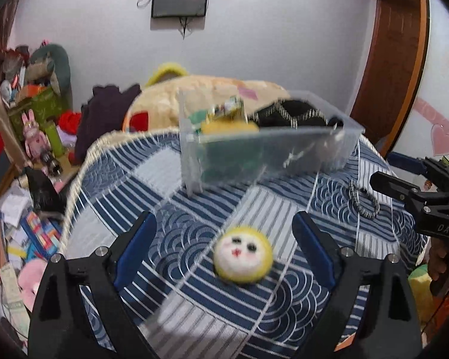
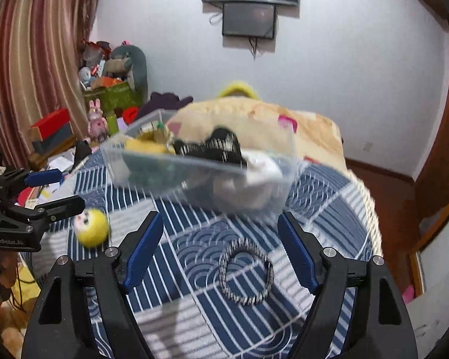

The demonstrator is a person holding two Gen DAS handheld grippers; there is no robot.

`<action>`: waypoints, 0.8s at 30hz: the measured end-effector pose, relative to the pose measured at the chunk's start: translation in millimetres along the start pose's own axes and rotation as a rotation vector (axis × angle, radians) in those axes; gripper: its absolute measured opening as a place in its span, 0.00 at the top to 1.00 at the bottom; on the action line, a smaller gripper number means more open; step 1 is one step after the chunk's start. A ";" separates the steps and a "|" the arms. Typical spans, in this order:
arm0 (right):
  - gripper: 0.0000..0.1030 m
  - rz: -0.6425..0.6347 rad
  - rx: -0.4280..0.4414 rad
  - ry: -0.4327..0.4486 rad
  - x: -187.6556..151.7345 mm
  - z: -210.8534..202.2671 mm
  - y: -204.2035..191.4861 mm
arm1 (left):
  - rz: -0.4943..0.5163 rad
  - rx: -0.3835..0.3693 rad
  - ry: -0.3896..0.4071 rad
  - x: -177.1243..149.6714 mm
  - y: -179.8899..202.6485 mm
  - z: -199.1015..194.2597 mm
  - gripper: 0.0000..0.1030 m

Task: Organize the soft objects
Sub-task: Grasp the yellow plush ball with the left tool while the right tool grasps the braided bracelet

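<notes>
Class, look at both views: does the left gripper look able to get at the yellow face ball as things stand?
Probably yes. The left gripper is open, its jaws wide on either side of the ball, which lies alone on the quilt. Nothing sits between them; the box is farther back.

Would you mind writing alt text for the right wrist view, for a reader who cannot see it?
The open right gripper hovers over a black-and-white braided cord ring lying on a blue-and-white patterned quilt. Beyond sits a clear plastic bin holding soft items. At left, the open left gripper is near a round yellow felt face toy.
</notes>
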State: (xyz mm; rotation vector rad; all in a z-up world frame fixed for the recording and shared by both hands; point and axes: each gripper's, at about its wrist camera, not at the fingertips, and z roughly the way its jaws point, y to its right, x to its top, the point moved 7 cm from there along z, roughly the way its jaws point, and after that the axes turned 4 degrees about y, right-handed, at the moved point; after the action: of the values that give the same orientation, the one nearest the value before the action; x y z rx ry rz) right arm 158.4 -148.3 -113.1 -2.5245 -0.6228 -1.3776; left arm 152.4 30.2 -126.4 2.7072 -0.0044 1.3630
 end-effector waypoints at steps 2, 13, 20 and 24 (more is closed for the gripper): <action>0.26 0.033 0.007 -0.024 -11.2 3.2 3.7 | -0.014 -0.018 -0.030 -9.8 0.3 6.2 0.10; 0.36 0.107 -0.044 -0.073 -45.0 9.4 23.6 | -0.007 -0.010 -0.046 -31.6 13.8 16.2 0.23; 0.61 0.058 -0.067 -0.090 -54.1 14.4 23.2 | -0.019 -0.007 -0.070 -37.7 9.6 22.5 0.42; 0.77 0.042 -0.058 -0.088 -53.6 11.4 22.4 | -0.030 -0.034 -0.103 -42.6 10.3 27.7 0.55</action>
State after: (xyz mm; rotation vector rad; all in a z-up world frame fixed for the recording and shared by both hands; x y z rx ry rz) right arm 151.5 -178.5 -163.7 -2.6409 -0.5492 -1.2944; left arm 148.6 15.1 -175.8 2.7346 0.0042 1.2040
